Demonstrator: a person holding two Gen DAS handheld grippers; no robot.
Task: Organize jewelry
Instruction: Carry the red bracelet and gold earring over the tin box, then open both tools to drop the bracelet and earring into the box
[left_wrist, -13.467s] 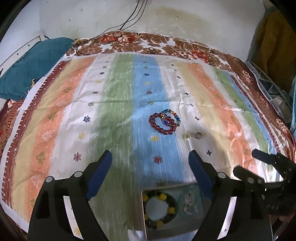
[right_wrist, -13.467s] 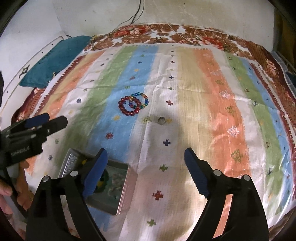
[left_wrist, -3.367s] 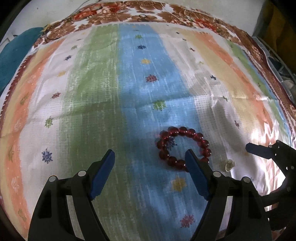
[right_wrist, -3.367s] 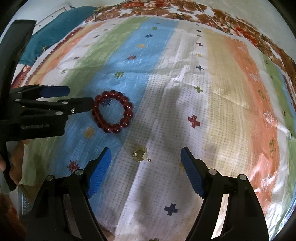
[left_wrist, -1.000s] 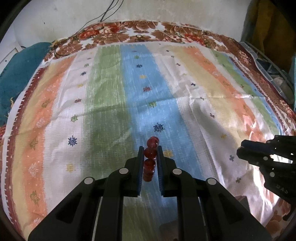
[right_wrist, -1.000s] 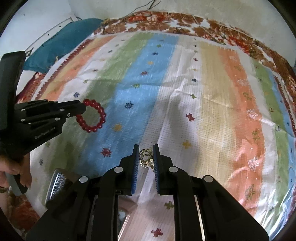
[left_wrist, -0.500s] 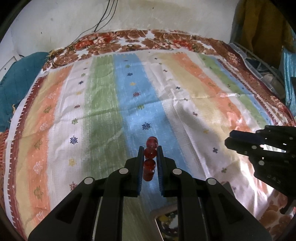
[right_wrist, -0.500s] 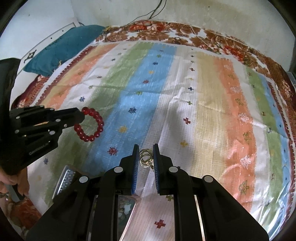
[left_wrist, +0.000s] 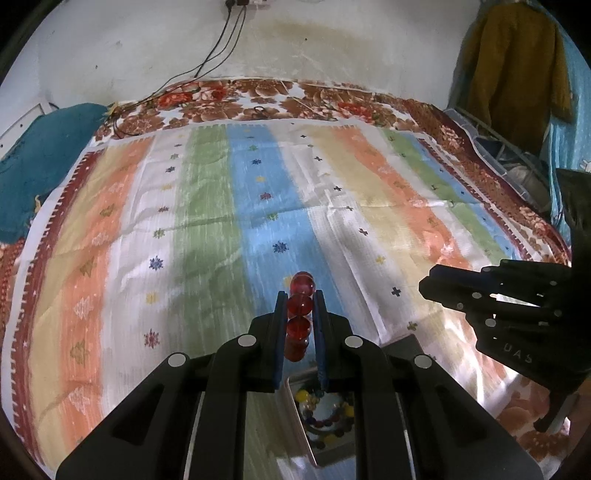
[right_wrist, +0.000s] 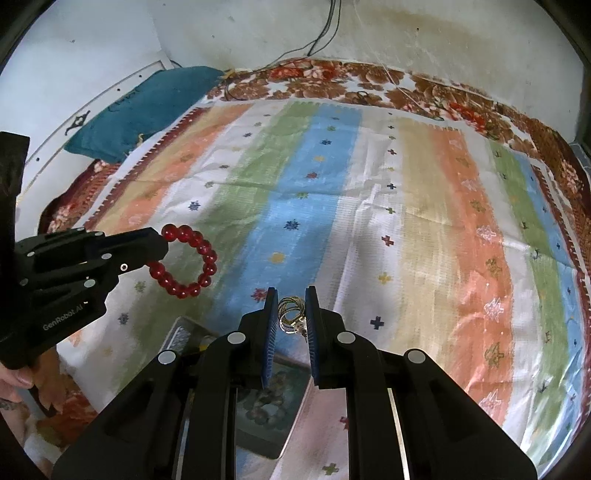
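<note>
My left gripper is shut on a red bead bracelet and holds it in the air above the striped cloth; the bracelet hangs as a full ring in the right wrist view. My right gripper is shut on a small gold earring, also lifted. A metal jewelry tin lies below the left gripper with a yellow-beaded bracelet and a multicolour bracelet inside. The tin shows under the right gripper too.
A striped cloth covers a floral bedspread. A teal pillow lies at the far left. Cables hang on the back wall. A brown garment hangs at the right. The right gripper's body is at the right.
Both grippers, still shut on the bracelet and the earring, have risen and drawn back toward the near edge. The tin has come further into view beneath them.
</note>
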